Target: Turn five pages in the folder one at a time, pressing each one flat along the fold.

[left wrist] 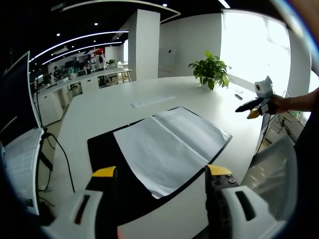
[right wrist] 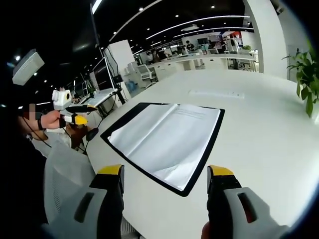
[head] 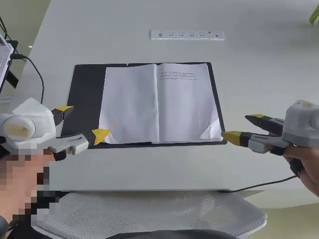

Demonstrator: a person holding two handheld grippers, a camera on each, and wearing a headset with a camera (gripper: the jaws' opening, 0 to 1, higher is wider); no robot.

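Folder (head: pixel 149 104) lies open, left tongs (head: pixel 82 122) and right tongs (head: pixel 244 127) both wide and empty beside it; next turn, I'd say, needs a pinch on the right page's lifted corner (head: pixel 212 130).

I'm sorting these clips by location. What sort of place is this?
Most likely an open-plan office. A long white table carries a power strip, rows of desks with equipment fill the background, and a potted plant stands near the bright window.
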